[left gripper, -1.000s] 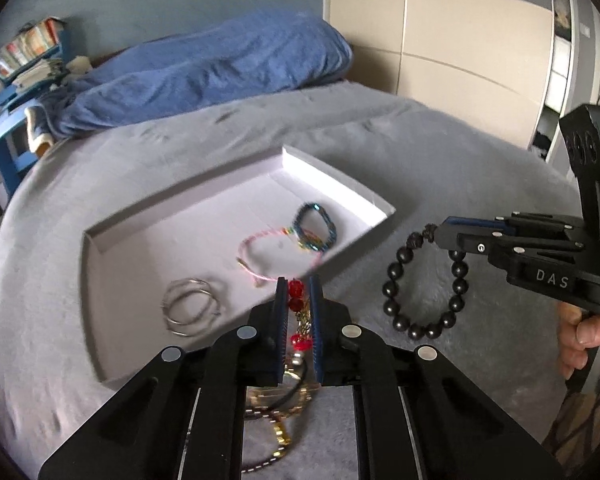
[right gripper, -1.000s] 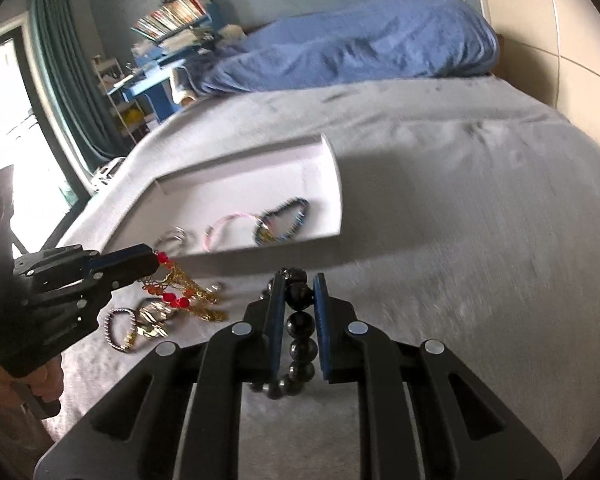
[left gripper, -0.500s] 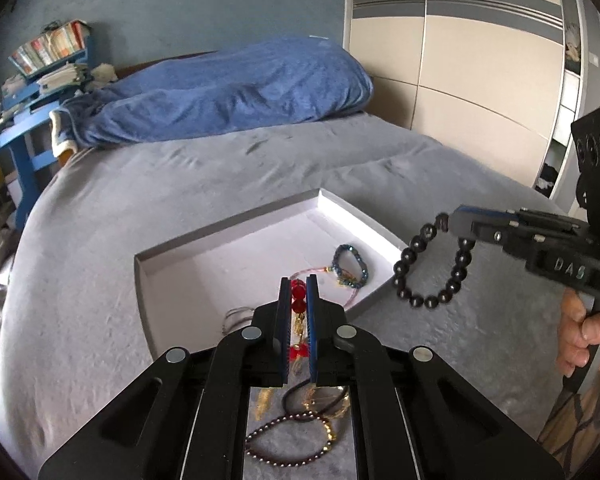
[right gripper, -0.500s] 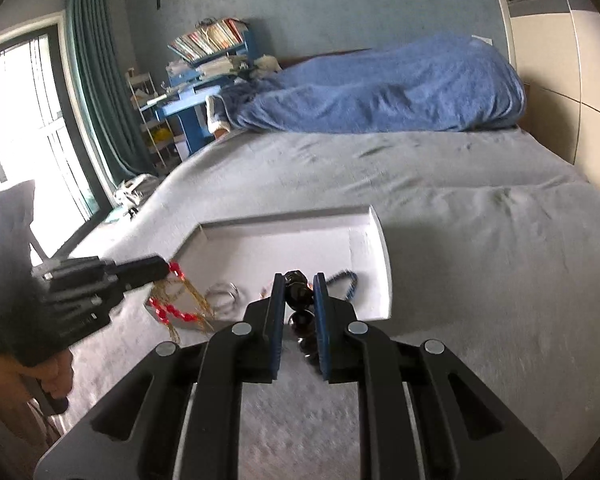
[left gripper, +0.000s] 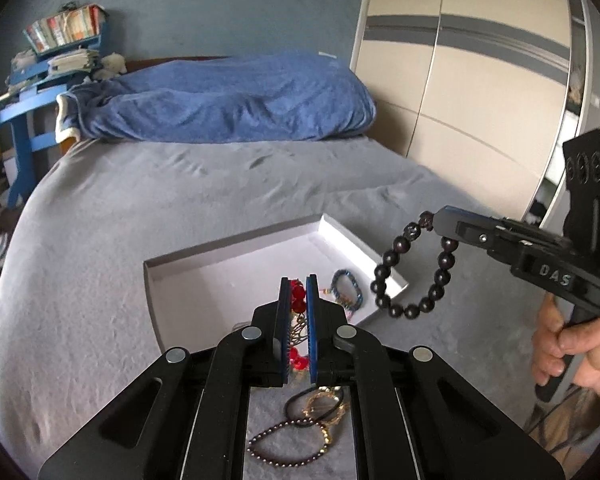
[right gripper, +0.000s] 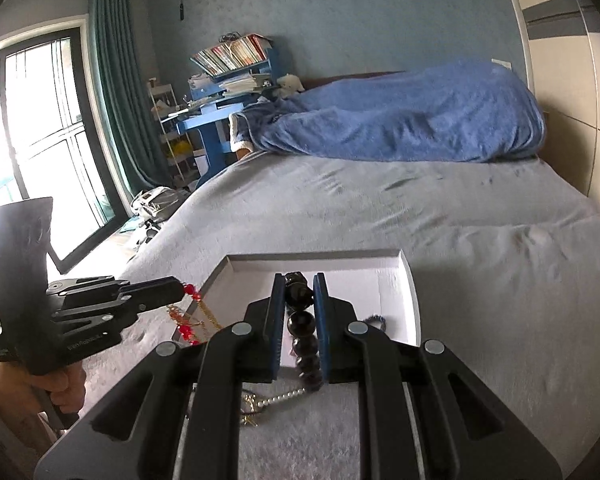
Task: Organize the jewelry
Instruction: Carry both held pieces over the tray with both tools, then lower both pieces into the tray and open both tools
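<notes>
Bed with grey fleece cover [left gripper: 148, 208]. Shallow white cardboard tray [left gripper: 364, 254] lies on it near the foot end; rumpled blue blanket [left gripper: 236, 100] across the head, well beyond the tray; loose bead and gold-chain bracelets [left gripper: 300, 428] just before the tray.

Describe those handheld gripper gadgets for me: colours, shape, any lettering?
Both are matte black plastic pistol-grip tools. The left gripper and right gripper each have two flat fingers with blue pads, angular linkages and round silver pins. Raised lettering on the right one's side reads DAS.
</notes>
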A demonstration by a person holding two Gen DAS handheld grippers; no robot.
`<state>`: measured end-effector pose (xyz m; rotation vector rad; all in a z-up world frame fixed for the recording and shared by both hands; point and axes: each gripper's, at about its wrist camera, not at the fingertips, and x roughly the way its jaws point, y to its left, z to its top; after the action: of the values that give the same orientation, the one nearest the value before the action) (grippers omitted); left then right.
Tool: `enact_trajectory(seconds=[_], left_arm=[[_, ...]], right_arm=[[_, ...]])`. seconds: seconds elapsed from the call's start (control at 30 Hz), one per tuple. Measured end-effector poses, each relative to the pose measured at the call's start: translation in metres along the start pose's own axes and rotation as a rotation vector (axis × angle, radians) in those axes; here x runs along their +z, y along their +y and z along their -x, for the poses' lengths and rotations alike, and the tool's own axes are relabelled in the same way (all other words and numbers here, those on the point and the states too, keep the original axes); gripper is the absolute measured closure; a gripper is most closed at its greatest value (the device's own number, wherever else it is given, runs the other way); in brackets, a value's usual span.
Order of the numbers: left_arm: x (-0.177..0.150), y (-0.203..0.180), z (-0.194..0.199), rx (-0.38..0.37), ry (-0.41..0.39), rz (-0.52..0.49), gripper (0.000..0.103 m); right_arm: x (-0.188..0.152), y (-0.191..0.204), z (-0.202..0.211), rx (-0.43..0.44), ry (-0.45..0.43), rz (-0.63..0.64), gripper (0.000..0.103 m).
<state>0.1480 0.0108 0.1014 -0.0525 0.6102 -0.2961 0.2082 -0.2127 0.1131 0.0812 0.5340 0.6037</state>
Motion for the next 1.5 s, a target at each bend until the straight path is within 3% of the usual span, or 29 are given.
enact_trajectory(seconds=[0.23, 0.73, 1.2, 1.5], left_arm=[[0.006, 0.013, 0.010, -0.036, -0.016, 0.040, 0.096], [0.025, 0.036, -0.009, 0.022, -0.028, 0.063, 0.096], [0.026, 0.050, -0.060, 0.051, 0.048, 0.041, 0.096], [0.006, 0.072, -0.093, 0.110, 0.128, 0.060, 0.096]], right_arm=[[0.007, 0.003, -0.007, 0.011, -0.007, 0.009, 0.089], [0.018, 0.010, -0.045, 0.035, 0.031, 0.026, 0.089], [0.005, 0.023, -0.120, 0.039, 0.169, 0.054, 0.089], [-0.018, -0.009, -0.157, -0.028, 0.257, -0.019, 0.089]])
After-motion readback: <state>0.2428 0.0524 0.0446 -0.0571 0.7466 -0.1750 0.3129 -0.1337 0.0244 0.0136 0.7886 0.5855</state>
